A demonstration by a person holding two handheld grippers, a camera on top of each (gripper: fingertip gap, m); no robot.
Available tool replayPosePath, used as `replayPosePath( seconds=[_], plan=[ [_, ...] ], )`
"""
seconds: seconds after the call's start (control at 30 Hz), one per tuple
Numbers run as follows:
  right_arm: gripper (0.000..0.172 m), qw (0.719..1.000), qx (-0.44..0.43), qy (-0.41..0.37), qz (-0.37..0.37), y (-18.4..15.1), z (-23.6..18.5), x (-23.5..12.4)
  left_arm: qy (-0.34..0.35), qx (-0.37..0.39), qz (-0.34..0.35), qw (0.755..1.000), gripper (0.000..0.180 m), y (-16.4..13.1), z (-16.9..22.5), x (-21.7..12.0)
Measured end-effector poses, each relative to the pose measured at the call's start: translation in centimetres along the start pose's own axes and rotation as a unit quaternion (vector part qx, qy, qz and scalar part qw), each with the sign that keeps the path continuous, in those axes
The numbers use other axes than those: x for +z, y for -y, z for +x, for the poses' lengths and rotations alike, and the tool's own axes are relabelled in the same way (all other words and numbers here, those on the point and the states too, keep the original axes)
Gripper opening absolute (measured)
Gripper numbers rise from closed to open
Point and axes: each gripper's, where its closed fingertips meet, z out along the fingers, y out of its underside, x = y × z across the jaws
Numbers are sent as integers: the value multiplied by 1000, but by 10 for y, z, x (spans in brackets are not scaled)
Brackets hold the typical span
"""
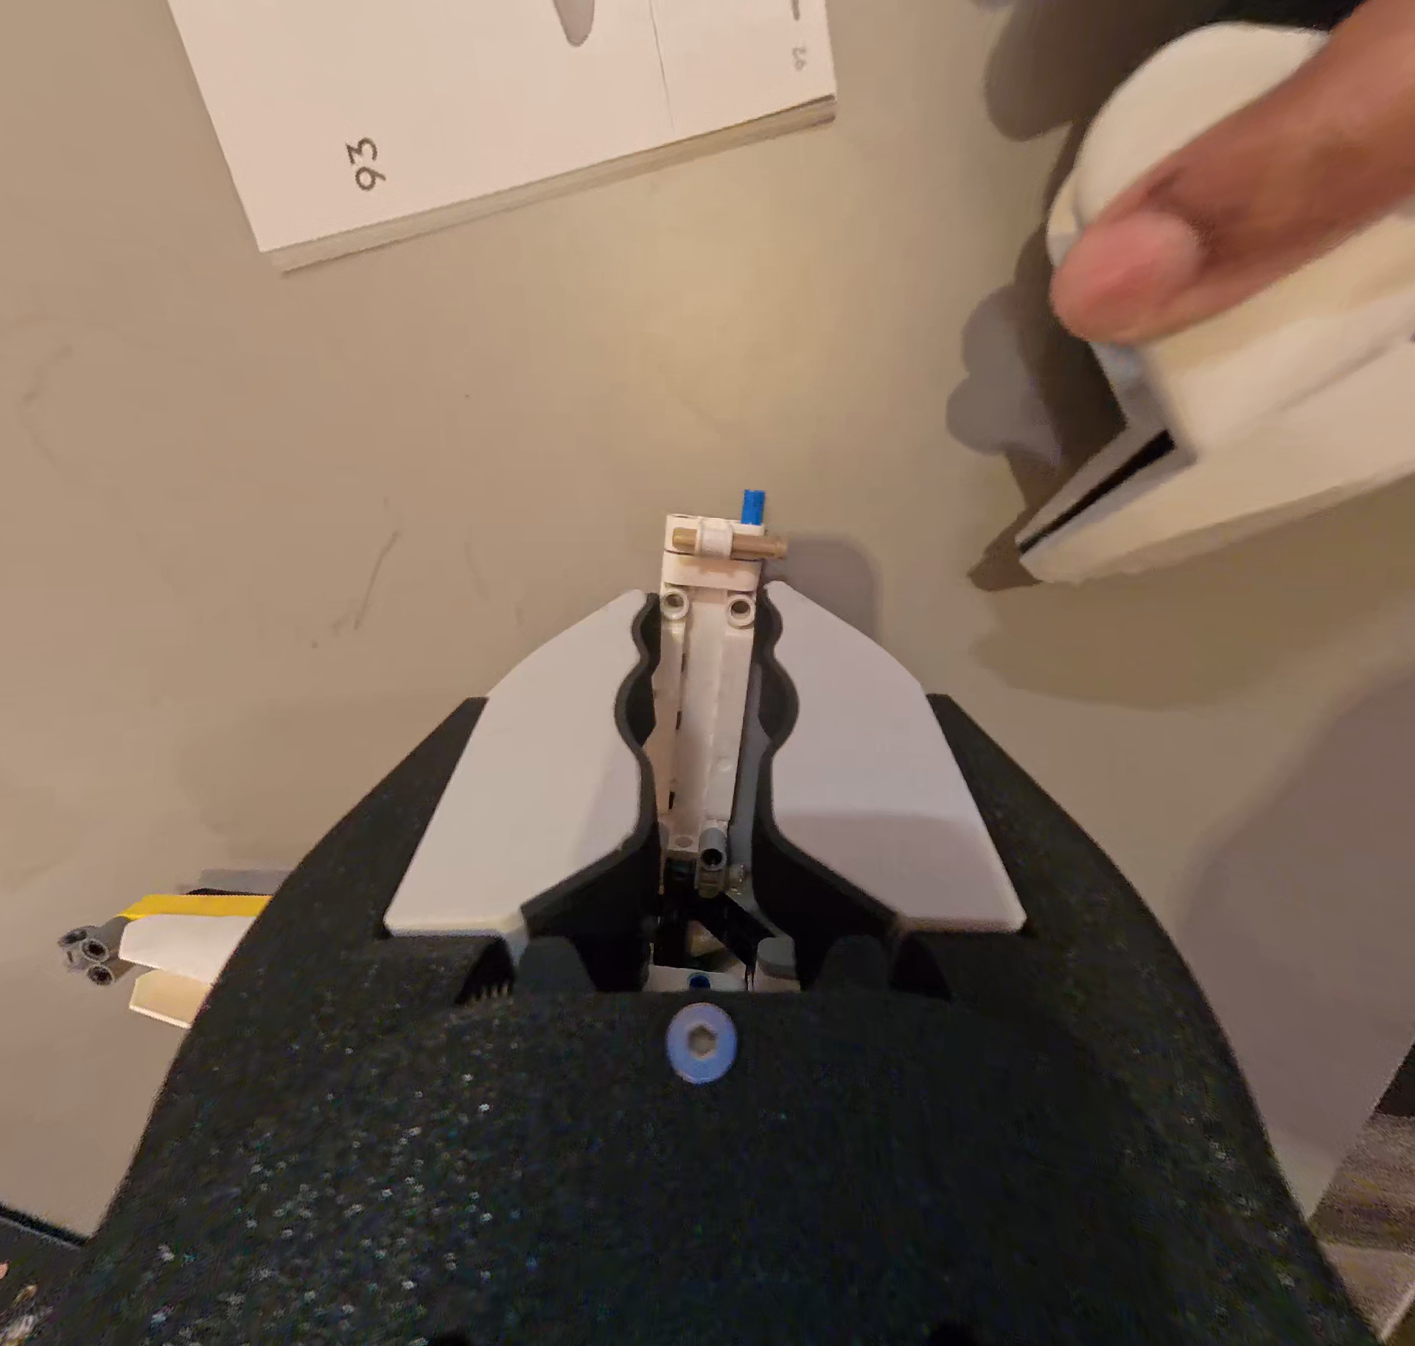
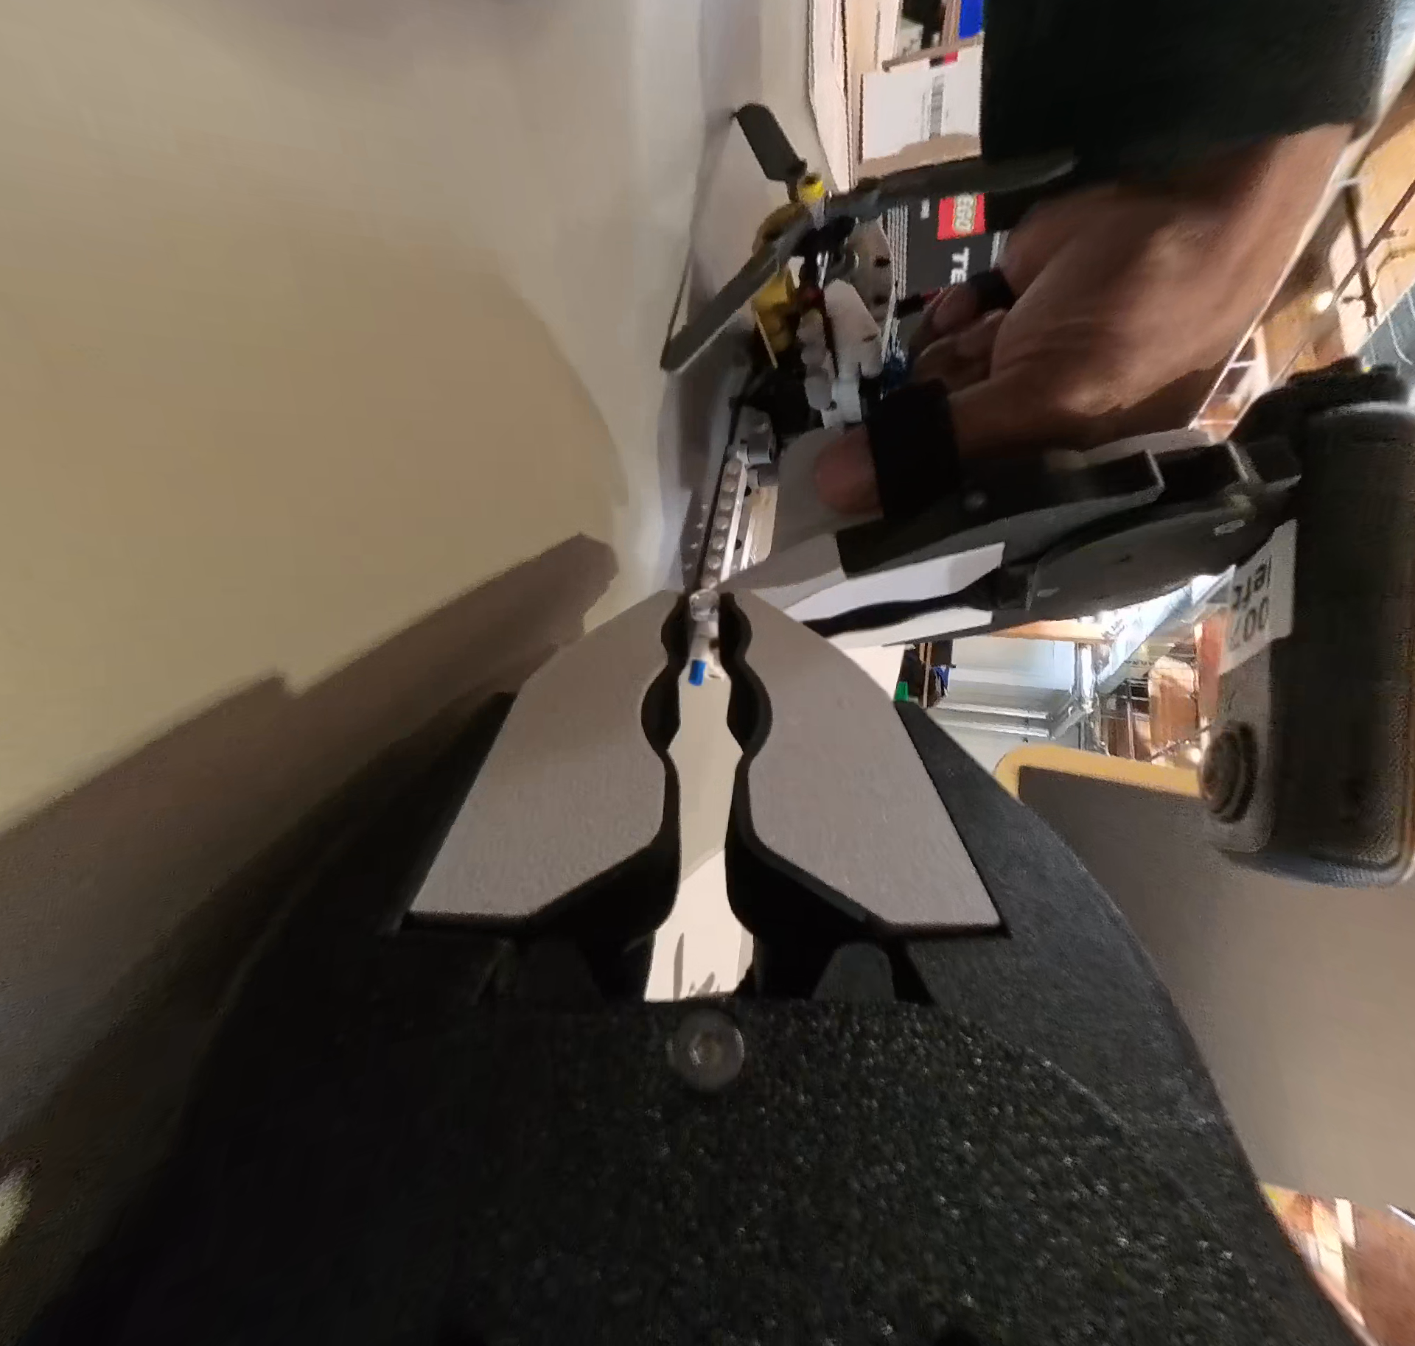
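My left gripper point(image 1: 708, 597) is shut on a long white brick-built assembly point(image 1: 704, 697) that sticks out past its fingertips. The end carries a tan cross axle point(image 1: 727, 544) and a blue pin point(image 1: 754, 505). My right gripper point(image 2: 700, 609) has its jaws a narrow slit apart. The assembly's white end with the blue pin point(image 2: 695, 672) shows through that slit. In the left wrist view the right gripper point(image 1: 1022, 555), blurred and held by a hand point(image 1: 1225, 238), stands to the right of the assembly and apart from it. The left gripper point(image 2: 754, 591) also shows in the right wrist view.
An open instruction booklet point(image 1: 490, 84) lies at the far left of the beige table point(image 1: 306, 467). Loose white, yellow and grey parts point(image 1: 153, 942) lie by the left gripper. The model's grey rotor blades and yellow parts point(image 2: 789, 238) and a dark box point(image 2: 949, 238) stand behind.
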Motion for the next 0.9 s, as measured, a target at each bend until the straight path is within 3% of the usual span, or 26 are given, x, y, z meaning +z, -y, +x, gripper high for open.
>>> replayPosePath(
  seconds=[0.13,0.27,0.43,0.57,0.7,0.9],
  plan=[
    [7,999,35,-11,-23,-19,6,-2,-4,4,-1,1000,25,0,1,0],
    [7,986,159,-13,-49,-48,16,-15,-3,12,-1,1000,25,0,3,0],
    [7,925,373,-35,-68,-83,32,-59,-3,28,0,1000,25,0,9,0],
    [7,891,429,-83,-121,-104,45,-117,2,40,1,999,25,1,10,0],
    [7,884,393,-134,-214,-125,65,-193,11,47,2,999,25,3,11,1],
    [8,829,388,-177,-362,-199,59,-316,26,52,3,998,25,6,12,2]
  ],
)
